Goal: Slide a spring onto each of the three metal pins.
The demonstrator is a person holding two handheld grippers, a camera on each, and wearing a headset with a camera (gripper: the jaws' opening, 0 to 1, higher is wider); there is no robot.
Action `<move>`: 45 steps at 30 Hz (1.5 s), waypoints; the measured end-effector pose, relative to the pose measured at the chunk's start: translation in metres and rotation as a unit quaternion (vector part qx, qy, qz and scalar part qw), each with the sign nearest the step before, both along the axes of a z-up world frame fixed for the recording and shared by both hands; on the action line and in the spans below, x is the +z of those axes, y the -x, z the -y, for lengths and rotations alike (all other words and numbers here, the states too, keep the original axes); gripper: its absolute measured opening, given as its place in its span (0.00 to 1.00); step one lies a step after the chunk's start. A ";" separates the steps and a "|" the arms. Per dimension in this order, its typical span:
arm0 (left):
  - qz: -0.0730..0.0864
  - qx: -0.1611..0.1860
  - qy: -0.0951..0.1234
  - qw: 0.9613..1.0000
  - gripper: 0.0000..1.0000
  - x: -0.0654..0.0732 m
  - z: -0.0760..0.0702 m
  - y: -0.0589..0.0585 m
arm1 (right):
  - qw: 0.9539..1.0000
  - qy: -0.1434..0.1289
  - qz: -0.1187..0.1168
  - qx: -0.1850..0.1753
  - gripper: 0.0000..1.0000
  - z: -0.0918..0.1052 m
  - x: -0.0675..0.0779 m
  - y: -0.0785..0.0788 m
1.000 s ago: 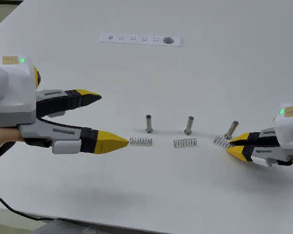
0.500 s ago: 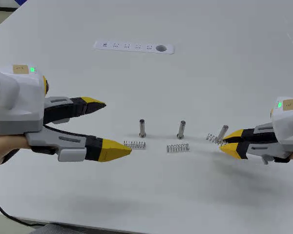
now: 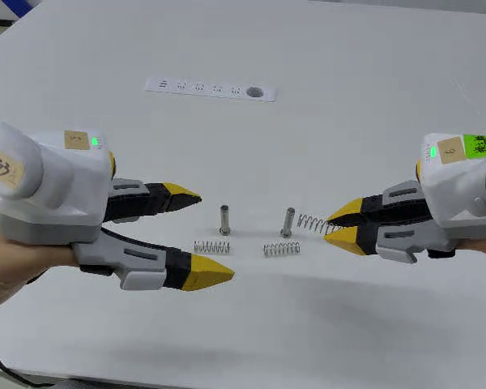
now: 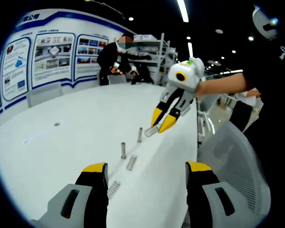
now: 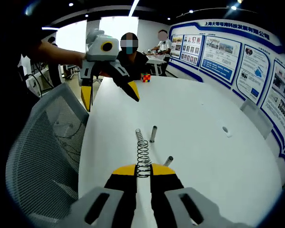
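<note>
Between the closed tips of the right gripper (image 3: 338,228) sits a spring (image 3: 311,223), pinched by one end, its long axis level and running 3 to 9 o'clock in the head view. The free end points at the nearest pin (image 3: 287,220), just beside it at 9 o'clock. That pin stands upright, so the spring likely needs tipping vertical above it. The left gripper (image 3: 206,235), empty with jaws spread wide, sits farther off at 9 o'clock.
</note>
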State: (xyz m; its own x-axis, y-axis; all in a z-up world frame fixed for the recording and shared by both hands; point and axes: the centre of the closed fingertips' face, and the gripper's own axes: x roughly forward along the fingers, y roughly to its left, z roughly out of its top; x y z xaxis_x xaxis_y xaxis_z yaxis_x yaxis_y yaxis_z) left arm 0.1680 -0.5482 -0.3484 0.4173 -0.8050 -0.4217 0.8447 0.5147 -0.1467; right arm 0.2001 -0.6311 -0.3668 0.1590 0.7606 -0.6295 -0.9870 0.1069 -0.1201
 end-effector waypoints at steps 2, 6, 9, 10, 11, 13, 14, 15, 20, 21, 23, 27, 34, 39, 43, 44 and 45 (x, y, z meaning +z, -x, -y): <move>-0.003 -0.015 0.000 1.000 0.66 -0.002 0.008 0.004 | 1.000 0.000 -0.001 0.011 0.11 -0.006 0.002 0.007; -0.003 -0.030 -0.005 1.000 0.63 -0.008 0.019 0.007 | 1.000 0.001 -0.007 0.030 0.11 -0.014 0.002 0.019; 0.001 -0.039 -0.004 0.999 0.59 -0.008 0.026 0.007 | 0.999 0.011 -0.005 0.049 0.11 -0.019 0.001 0.029; 0.003 -0.042 -0.002 0.999 0.58 -0.007 0.029 0.007 | 0.998 0.011 -0.005 0.054 0.11 -0.022 0.001 0.033; 0.004 -0.044 -0.001 0.999 0.57 -0.007 0.030 0.008 | 0.998 0.011 -0.005 0.058 0.11 -0.023 0.001 0.035; 0.007 -0.048 0.003 0.999 0.56 -0.006 0.034 0.008 | 0.998 0.011 -0.006 0.064 0.11 -0.027 0.001 0.039; 0.006 -0.051 0.004 0.999 0.55 -0.006 0.036 0.008 | 0.998 0.011 -0.006 0.066 0.11 -0.028 0.001 0.040; 0.004 -0.056 0.003 0.998 0.54 -0.007 0.038 0.010 | 0.997 0.011 -0.007 0.070 0.11 -0.029 0.001 0.042; 0.004 -0.070 -0.001 0.998 0.49 -0.011 0.043 0.014 | 0.996 0.011 -0.007 0.085 0.11 -0.035 0.003 0.049; 0.005 -0.072 -0.001 0.997 0.48 -0.010 0.044 0.014 | 0.996 0.012 -0.005 0.087 0.11 -0.036 0.003 0.050; 0.006 -0.074 0.001 0.997 0.46 -0.010 0.045 0.015 | 0.996 0.014 -0.004 0.092 0.11 -0.037 0.003 0.052; 0.001 -0.089 0.001 0.996 0.41 -0.010 0.049 0.020 | 0.995 0.015 -0.006 0.101 0.11 -0.038 0.002 0.055; 0.008 -0.111 0.000 0.994 0.28 -0.010 0.052 0.024 | 0.994 0.015 -0.009 0.106 0.11 -0.041 0.002 0.058; 0.009 -0.116 0.000 0.993 0.18 -0.010 0.053 0.025 | 0.994 0.019 -0.011 0.109 0.11 -0.041 0.000 0.060; 0.012 -0.124 -0.011 0.992 0.14 -0.011 0.053 0.026 | 0.993 0.021 -0.010 0.114 0.11 -0.041 0.000 0.062; 0.012 -0.124 -0.013 0.992 0.14 -0.011 0.053 0.026 | 0.993 0.021 -0.011 0.114 0.11 -0.041 0.000 0.062; 0.017 -0.127 -0.016 0.992 0.13 -0.011 0.053 0.026 | 0.993 0.019 -0.011 0.113 0.11 -0.041 0.000 0.062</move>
State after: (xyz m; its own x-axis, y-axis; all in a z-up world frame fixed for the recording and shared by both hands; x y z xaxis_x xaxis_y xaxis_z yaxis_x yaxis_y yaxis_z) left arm 0.1416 -0.6008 -0.3593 0.2166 -0.8723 -0.4384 0.9520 0.2882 -0.1031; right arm 0.1383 -0.5898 -0.3663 -0.0275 0.7508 -0.6600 -0.9877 -0.1220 -0.0976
